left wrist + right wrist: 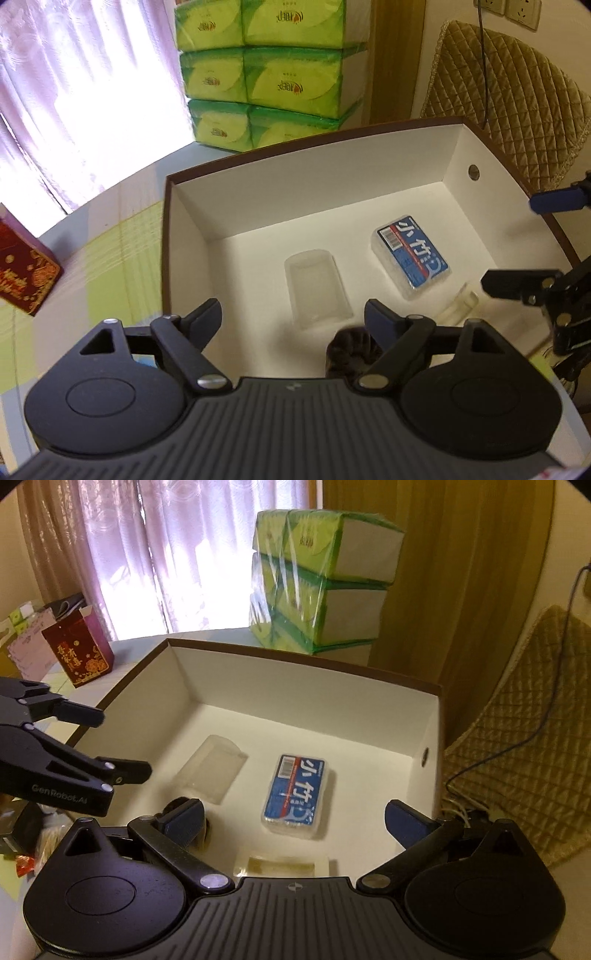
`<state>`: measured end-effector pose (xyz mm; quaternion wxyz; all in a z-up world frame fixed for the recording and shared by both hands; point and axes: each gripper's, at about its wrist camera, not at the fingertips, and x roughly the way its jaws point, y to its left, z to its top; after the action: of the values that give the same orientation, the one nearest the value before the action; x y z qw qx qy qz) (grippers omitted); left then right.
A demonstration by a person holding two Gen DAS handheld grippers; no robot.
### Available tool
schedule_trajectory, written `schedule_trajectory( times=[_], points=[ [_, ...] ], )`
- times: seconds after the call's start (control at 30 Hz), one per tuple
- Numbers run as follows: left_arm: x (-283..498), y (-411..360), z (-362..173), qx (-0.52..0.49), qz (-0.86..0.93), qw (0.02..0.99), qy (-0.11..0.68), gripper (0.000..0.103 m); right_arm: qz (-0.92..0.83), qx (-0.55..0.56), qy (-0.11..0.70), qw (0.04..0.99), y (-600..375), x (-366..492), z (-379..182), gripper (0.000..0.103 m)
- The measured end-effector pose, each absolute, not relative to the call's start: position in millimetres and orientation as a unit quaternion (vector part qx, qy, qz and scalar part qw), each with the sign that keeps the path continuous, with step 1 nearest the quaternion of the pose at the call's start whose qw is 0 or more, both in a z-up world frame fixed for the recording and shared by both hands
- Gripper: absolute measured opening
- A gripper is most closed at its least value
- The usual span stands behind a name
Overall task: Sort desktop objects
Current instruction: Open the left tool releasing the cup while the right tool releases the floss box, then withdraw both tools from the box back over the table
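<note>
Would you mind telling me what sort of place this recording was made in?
Most likely a room in a home. Sheer curtains hang at a bright window, wrapped tissue packs are stacked on the table behind an open box, and a quilted chair cover stands beside it.

place: home living room | evidence: lace curtains [155, 554] hanging, stacked tissue packs [317, 587] sitting, quilted chair cover [509, 107] showing

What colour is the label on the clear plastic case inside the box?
Blue with white characters and a red stripe, on the clear plastic case; the right wrist view shows it best.
</note>
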<state>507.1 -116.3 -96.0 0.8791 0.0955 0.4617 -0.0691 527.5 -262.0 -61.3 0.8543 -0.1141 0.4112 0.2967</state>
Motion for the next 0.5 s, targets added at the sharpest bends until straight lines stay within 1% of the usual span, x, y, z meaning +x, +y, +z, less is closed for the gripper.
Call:
schedule_trajectory(
  times=[0.2, 0.5],
  points=[
    [478, -115, -82, 0.087, -0.055, 0.885, 0.454, 0.086, 0.29, -0.098, 0.418, 0.855, -267, 505, -52, 0.101],
    [436, -111, -62, 0.057, -0.035, 0.89, 0.451, 0.086, 0.283, -0.077, 0.408, 0.865, -278, 473, -36, 0.101]
  ],
)
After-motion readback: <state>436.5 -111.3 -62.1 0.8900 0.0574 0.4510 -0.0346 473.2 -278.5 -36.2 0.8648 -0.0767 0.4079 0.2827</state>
